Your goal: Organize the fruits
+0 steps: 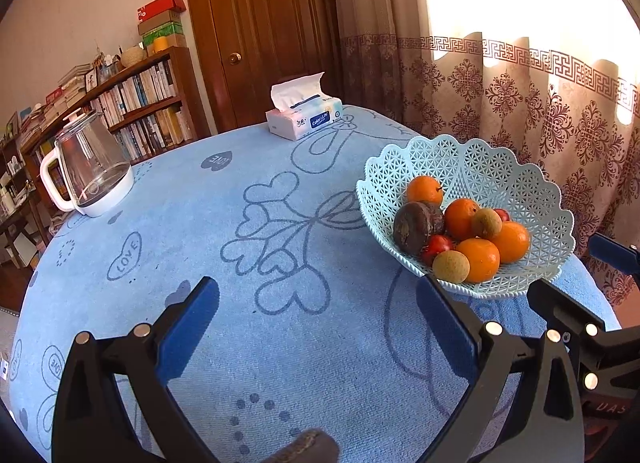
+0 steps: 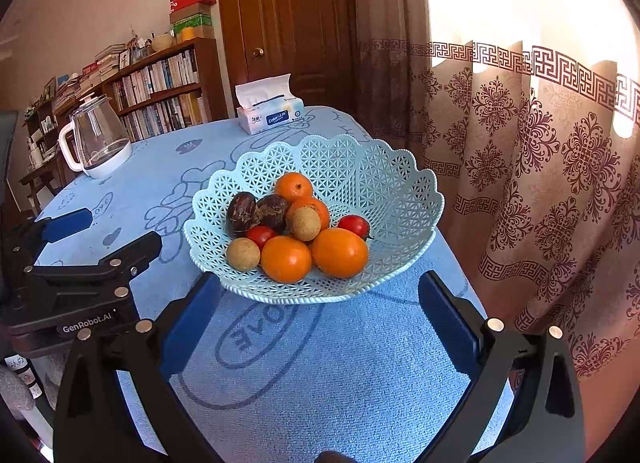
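We are in a lived-in home room: a crowded wooden bookshelf [image 1: 132, 103], a panelled wooden door [image 1: 264, 23], patterned curtains [image 1: 540, 103] over a bright window, and a table under a blue cloth [image 1: 240, 247] holding a tissue box [image 1: 304, 119] and glass kettle [image 1: 90, 167].

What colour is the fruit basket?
The basket is pale mint blue-green, with a lattice pattern of holes and a scalloped rim. It shows best in the right wrist view.

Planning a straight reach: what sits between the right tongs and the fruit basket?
Nothing: in the right wrist view only bare blue tablecloth lies between the open right tongs and the basket, whose near rim sits just ahead of the fingertips.
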`<state>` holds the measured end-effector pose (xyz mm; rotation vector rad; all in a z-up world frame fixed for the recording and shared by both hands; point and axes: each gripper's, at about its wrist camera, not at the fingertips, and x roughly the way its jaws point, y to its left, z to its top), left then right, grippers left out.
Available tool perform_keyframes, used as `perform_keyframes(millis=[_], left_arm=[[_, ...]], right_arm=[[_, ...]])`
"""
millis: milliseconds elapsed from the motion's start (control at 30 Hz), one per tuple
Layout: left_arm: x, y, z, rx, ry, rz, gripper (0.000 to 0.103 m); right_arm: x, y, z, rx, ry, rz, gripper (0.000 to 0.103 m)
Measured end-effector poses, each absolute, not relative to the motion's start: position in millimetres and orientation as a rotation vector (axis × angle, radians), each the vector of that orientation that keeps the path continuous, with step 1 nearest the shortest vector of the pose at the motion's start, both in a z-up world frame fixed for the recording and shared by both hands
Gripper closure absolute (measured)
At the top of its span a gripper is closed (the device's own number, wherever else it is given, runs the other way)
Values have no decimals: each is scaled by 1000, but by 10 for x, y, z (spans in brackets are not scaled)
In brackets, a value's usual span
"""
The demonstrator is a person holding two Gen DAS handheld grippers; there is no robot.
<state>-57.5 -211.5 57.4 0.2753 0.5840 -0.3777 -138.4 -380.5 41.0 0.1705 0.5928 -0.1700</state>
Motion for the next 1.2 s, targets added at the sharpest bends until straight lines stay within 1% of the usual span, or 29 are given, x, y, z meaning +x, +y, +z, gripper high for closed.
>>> perform_keyframes(millis=[1200], left_arm=[[-598, -2184, 512, 315, 558, -375, 5]], right_arm=[[-1363, -3768, 389, 144, 599, -196, 3]])
